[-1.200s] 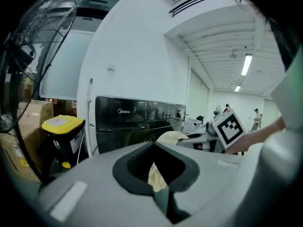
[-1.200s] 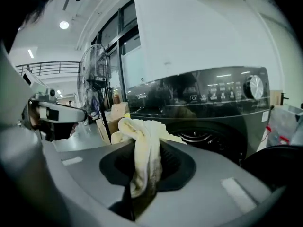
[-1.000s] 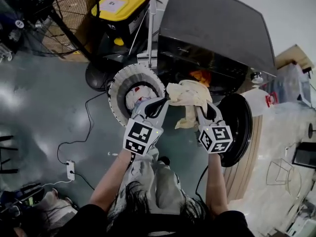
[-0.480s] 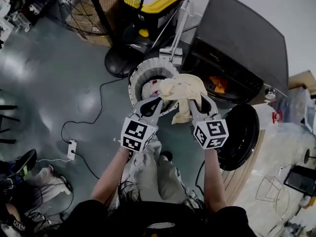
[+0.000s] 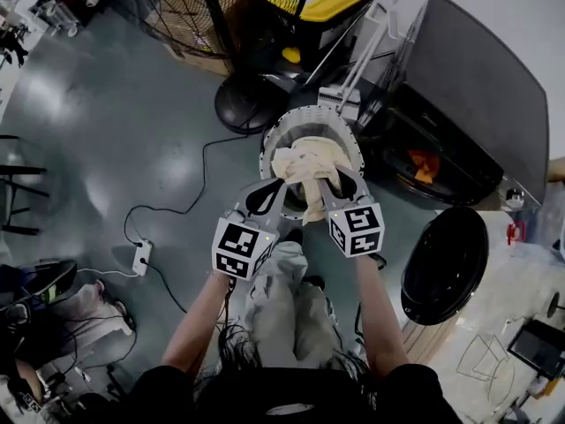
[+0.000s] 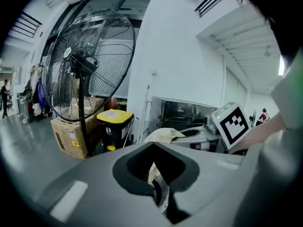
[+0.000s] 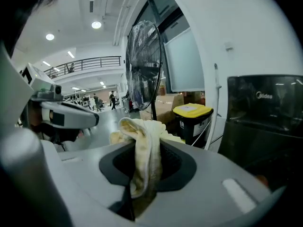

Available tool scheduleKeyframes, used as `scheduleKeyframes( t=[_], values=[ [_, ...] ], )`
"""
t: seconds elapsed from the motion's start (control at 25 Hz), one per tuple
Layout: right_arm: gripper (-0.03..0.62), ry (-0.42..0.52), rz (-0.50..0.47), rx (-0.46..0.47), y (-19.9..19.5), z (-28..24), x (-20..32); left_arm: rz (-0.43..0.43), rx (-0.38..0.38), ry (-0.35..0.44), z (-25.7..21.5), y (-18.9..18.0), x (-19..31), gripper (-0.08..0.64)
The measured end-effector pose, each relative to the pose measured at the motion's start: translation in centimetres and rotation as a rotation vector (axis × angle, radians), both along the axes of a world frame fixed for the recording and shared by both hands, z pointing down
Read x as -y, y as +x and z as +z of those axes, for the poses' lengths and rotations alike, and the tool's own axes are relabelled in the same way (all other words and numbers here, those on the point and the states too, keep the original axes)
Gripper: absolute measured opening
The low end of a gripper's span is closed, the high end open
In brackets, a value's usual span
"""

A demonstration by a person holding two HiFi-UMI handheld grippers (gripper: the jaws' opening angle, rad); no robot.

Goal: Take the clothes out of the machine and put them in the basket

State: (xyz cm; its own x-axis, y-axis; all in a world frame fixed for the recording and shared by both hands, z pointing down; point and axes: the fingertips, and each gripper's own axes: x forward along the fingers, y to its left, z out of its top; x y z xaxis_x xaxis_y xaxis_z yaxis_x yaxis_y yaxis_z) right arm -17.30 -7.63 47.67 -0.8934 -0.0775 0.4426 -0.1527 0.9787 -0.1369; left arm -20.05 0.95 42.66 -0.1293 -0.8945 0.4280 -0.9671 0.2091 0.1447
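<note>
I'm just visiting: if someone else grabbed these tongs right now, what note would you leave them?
Left tongs: shut on the cream crumpled cloth.
Right tongs: shut on the same cloth.
The cloth hangs over the round white slatted basket, not yet released.
An orange garment lies in the open black machine.
To do: drop the cloth in, fetch the orange garment.

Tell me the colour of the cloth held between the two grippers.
Pale cream-yellow. The cloth shows best in the right gripper view.
</note>
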Motion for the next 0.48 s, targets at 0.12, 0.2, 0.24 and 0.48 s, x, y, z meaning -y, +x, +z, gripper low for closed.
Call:
scheduleKeyframes(
  t=[0.12,0.2,0.24,0.48],
  values=[
    [0.101,-0.007,-0.028,-0.055,-1.9,3.6,-0.3,-0.004,-0.003,-0.02,1.6,-1.3,0.0,0.002],
    [0.101,-0.009,-0.04,-0.092,-2.8,5.9,-0.2,-0.009,-0.005,-0.025,2.4,-2.2,0.3,0.002],
    [0.101,-0.01,-0.045,-0.11,-3.2,7.0,-0.1,-0.011,-0.007,-0.023,2.6,-2.6,0.5,0.0],
    [0.103,-0.021,-0.023,-0.224,-4.6,13.8,1.3,0.004,0.0,-0.014,4.0,-4.5,1.7,0.002]
  ],
)
